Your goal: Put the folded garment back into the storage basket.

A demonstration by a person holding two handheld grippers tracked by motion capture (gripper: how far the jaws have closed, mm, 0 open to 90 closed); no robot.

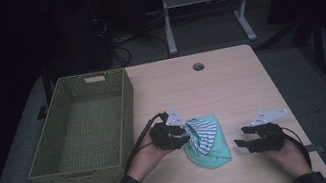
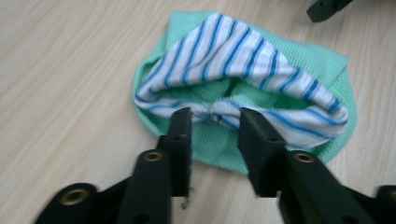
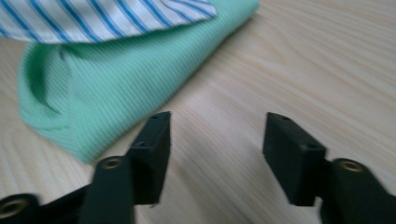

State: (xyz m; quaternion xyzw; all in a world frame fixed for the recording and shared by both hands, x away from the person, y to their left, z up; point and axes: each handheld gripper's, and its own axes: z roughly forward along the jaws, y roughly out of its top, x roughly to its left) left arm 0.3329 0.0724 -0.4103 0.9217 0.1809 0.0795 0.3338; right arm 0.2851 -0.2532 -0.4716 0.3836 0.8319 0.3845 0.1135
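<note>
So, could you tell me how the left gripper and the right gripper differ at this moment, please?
The left gripper has its jaws partly open around a bunched fold of the striped cloth; the right gripper stands wider open over bare table, with nothing between its jaws. The left gripper sits at the cloth's edge; the right gripper rests apart from it, to its right. Both have black jaws and are hand-held.

Left gripper [image 2: 215, 123] view: jaw bases cut off by bottom edge; a pinch of the striped cloth [image 2: 243, 60] sits between the tips, contact unclear. Another black gripper part [image 2: 327, 8] clipped by the top edge. Right gripper [image 3: 215, 140] view: striped cloth cut off at top edge, green cloth [image 3: 93, 88] soft-focus, jaws blurred. High view: forearms cropped at bottom, basket [image 1: 87, 160] near wall hides table edge, dark background gear unreadable.
</note>
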